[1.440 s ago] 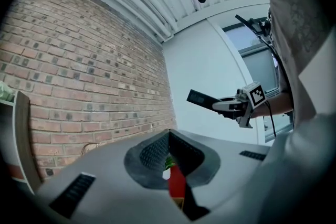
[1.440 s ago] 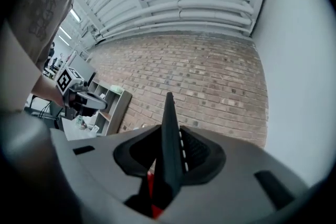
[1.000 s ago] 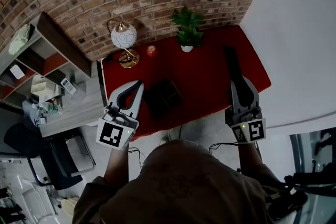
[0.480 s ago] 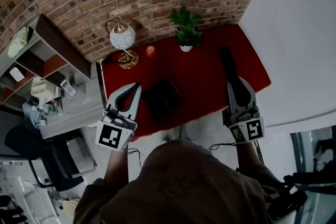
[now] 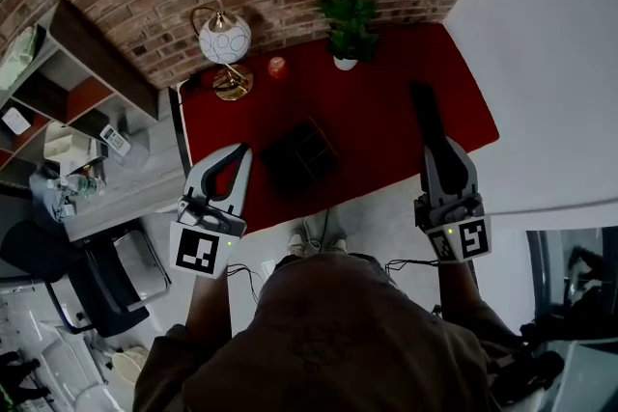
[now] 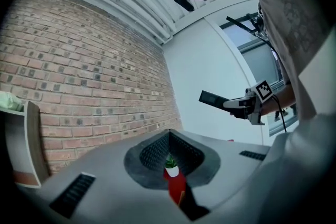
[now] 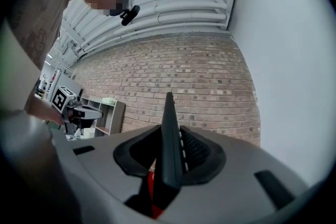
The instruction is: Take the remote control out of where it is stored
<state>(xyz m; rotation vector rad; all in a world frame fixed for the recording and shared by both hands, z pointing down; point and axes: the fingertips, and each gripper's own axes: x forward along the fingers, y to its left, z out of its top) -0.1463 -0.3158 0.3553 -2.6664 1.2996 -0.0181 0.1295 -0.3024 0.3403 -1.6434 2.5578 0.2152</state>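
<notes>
The black remote control sticks forward out of my right gripper, which is shut on its near end above the right part of the red table. In the right gripper view the remote stands edge-on between the jaws. A black open box sits on the table near its front edge, between the two grippers. My left gripper hovers at the table's front left corner, tips together and nothing in them. The left gripper view shows the remote held out by the right gripper.
On the table's far side stand a lamp, a small red candle and a potted plant, against a brick wall. A shelf unit and a dark chair are at the left. A white wall lies to the right.
The left gripper has drifted a little left and back from the table. The right gripper keeps the remote at much the same place. The head view has shifted slightly.
</notes>
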